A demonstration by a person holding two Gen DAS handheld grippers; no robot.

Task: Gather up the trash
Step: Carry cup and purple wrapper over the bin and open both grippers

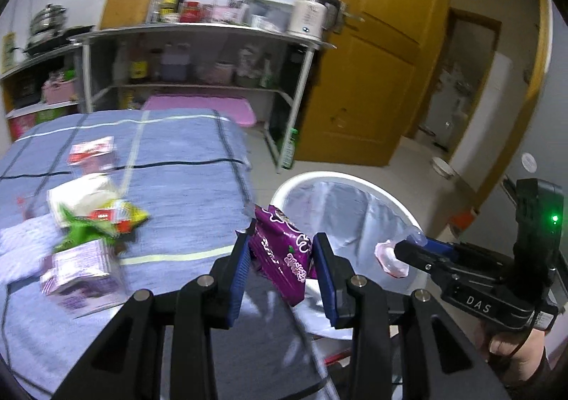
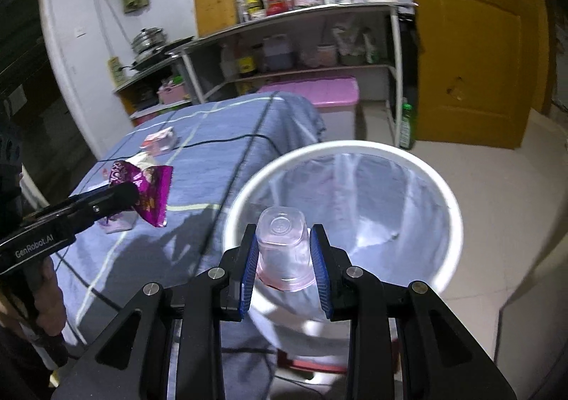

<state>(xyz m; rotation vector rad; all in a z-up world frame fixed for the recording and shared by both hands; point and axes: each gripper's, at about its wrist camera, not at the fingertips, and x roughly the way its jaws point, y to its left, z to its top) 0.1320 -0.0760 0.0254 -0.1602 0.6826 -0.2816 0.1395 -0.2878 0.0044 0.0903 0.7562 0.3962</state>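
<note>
My left gripper (image 1: 282,247) is shut on a purple snack wrapper (image 1: 284,254) at the table's right edge, beside the bin; it also shows in the right wrist view (image 2: 151,192). My right gripper (image 2: 284,250) is shut on a clear plastic cup (image 2: 282,247) with pink residue, held over the near rim of the white bin (image 2: 451,201) lined with a clear bag. In the left wrist view the right gripper (image 1: 401,250) holds the cup (image 1: 390,258) above the bin (image 1: 291,187).
On the blue cloth table (image 1: 184,169) lie a green and yellow wrapper (image 1: 96,215), a purple carton (image 1: 81,272) and a red and white carton (image 1: 92,151). A metal shelf (image 1: 198,55), a pink box (image 2: 319,91) and a yellow door (image 1: 372,62) stand behind.
</note>
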